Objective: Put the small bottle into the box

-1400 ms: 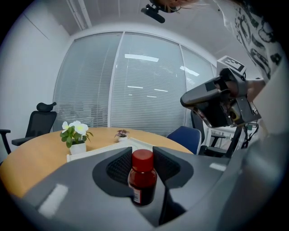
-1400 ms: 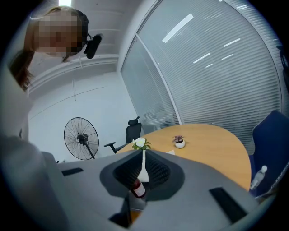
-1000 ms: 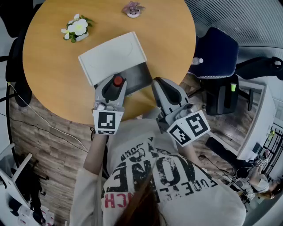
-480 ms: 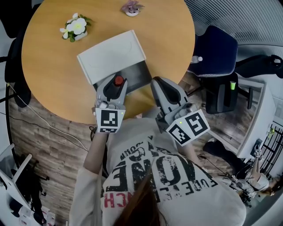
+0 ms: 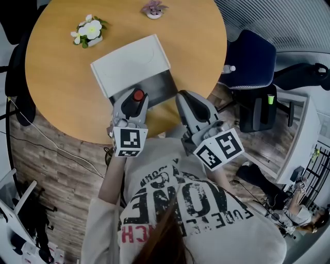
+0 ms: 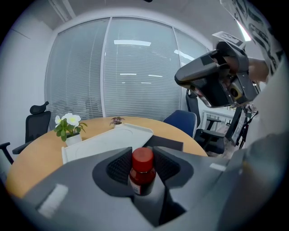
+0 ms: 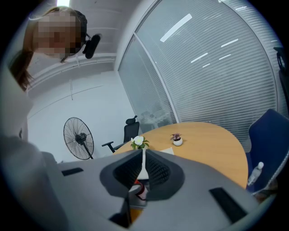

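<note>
My left gripper (image 5: 135,94) is shut on the small bottle (image 5: 138,95), a dark bottle with a red cap. It holds the bottle over the near edge of the box (image 5: 161,87), whose dark inside lies open beside its white lid (image 5: 131,66). In the left gripper view the bottle (image 6: 142,173) stands upright between the jaws, with the lid (image 6: 106,140) and the dark box (image 6: 166,143) beyond it. My right gripper (image 5: 186,98) hovers to the right of the box, jaws together and empty. In its own view the right gripper (image 7: 143,158) shows only a thin slit between its pads.
The box lies on a round wooden table (image 5: 56,93). A pot of white flowers (image 5: 88,33) and a small purple plant (image 5: 153,10) stand at the far side. A blue chair (image 5: 251,59) with a water bottle (image 5: 230,69) stands to the right. A floor fan (image 7: 79,137) stands off the table.
The left gripper has tilted slightly, still holding the bottle at the box's near edge. The right gripper has not moved.
</note>
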`<action>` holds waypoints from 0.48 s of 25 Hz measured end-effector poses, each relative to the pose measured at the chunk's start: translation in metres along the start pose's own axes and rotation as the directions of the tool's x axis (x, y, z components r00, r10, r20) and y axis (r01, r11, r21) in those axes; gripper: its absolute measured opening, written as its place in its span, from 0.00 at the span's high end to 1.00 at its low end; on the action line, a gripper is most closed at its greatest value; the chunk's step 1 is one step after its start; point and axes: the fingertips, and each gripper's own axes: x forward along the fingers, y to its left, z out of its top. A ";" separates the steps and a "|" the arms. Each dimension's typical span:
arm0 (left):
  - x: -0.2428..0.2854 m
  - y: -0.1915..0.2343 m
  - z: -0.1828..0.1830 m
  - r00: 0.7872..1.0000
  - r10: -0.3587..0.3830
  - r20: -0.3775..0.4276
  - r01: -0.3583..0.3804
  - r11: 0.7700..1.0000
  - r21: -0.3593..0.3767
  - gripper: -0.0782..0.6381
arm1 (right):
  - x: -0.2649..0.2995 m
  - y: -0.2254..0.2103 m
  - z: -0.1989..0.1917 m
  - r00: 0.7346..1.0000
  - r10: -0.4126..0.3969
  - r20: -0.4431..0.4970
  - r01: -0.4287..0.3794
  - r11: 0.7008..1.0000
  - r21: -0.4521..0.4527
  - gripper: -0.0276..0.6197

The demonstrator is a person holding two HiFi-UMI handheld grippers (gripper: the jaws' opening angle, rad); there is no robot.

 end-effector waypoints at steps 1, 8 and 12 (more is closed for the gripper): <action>-0.003 0.000 -0.002 1.000 0.002 -0.010 -0.002 1.000 -0.005 0.68 | 0.000 0.001 0.000 1.000 0.001 0.000 -0.001 1.000 0.001 0.92; -0.012 0.000 -0.008 0.999 0.019 -0.043 -0.018 1.000 0.019 0.68 | 0.004 0.009 -0.001 1.000 0.021 -0.005 -0.021 1.000 -0.003 0.92; -0.013 -0.001 -0.010 0.999 0.021 -0.049 -0.020 1.000 0.023 0.68 | 0.007 0.016 0.001 0.999 0.041 -0.012 -0.041 0.999 -0.016 0.92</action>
